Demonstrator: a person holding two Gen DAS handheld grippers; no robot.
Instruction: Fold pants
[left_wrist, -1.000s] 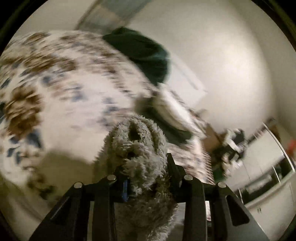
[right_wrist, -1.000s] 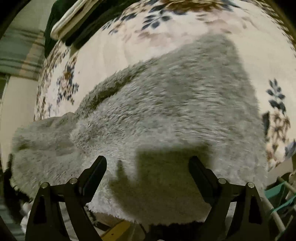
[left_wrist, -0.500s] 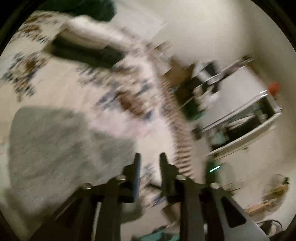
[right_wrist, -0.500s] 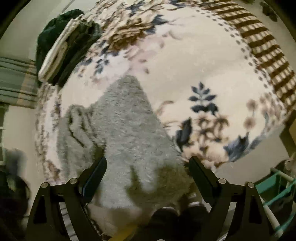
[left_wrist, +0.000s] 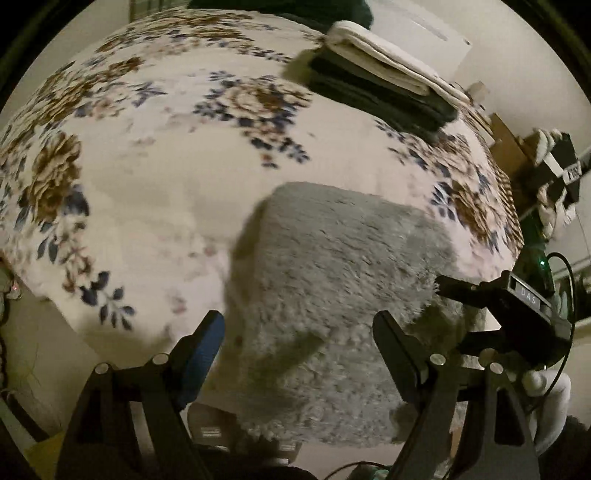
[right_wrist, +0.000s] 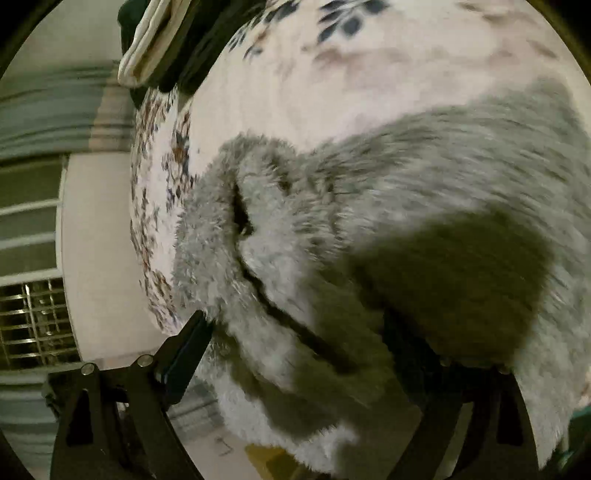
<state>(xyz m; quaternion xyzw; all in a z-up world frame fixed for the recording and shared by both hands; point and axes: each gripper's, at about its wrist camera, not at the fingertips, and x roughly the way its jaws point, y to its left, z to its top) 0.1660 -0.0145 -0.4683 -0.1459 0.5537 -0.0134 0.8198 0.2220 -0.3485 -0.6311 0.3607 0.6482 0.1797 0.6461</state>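
I am holding the left gripper (left_wrist: 297, 341) low over the near edge of the bed, its jaws standing wide apart with nothing between them, only hovering above the grey fleece pants (left_wrist: 332, 295). I judge that I am keeping them spread so I can come down on a fresh edge of the fabric for the next fold. The pants are lying in a compact, roughly squared bundle on the floral bedspread (left_wrist: 147, 184), close to the near corner, which suggests the folding is well along.

The right gripper (right_wrist: 291, 350) is sitting much closer in, and its jaws are also standing apart, with thick fleece bulging up between and over them. The right finger is buried in shadow and pile, so I am not claiming a grip; I judge it is nosing under a fold.

The left view is giving me what the right cannot: the whole outline of the bundle, the right gripper itself (left_wrist: 498, 306) coming in from the side at the bundle's edge, and farther back a stack of folded clothes (left_wrist: 380, 85) near the far side of the bed. The right view is giving me the dark seam-like opening (right_wrist: 240, 210) in the fleece, hidden from the left.
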